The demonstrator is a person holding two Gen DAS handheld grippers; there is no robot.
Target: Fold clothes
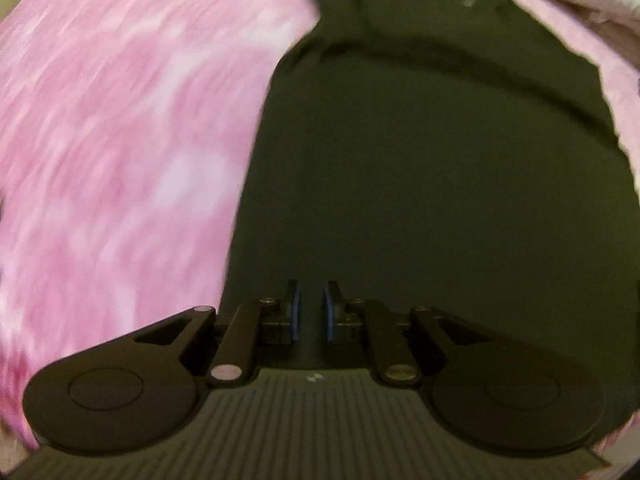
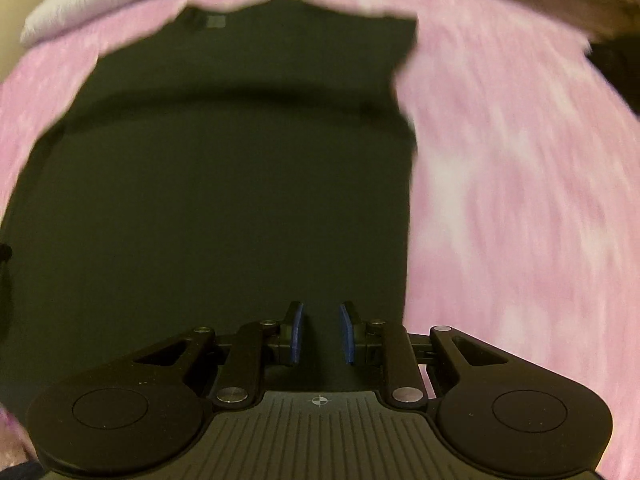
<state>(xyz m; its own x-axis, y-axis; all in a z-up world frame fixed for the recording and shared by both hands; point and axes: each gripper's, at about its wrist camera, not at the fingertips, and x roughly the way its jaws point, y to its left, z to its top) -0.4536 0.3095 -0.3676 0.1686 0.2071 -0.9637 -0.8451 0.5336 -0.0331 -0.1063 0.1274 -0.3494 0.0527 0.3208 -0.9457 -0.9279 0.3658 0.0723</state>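
Dark shirt (image 2: pixel 224 184) on pink blanket (image 2: pixel 520 200)

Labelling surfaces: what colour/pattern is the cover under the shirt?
Mottled pink and white blanket beneath the dark green shirt; right wrist view shows it best.

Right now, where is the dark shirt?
The dark shirt lies spread on the pink blanket, filling the right of the left wrist view and the left of the right wrist view, just ahead of both tongs.

Both my cameras look forward and down along my tongs, close over the dark shirt (image 1: pixel 440 200) on the pink blanket (image 1: pixel 100 160). My left view takes its left edge, my right its right; both share the collar end.
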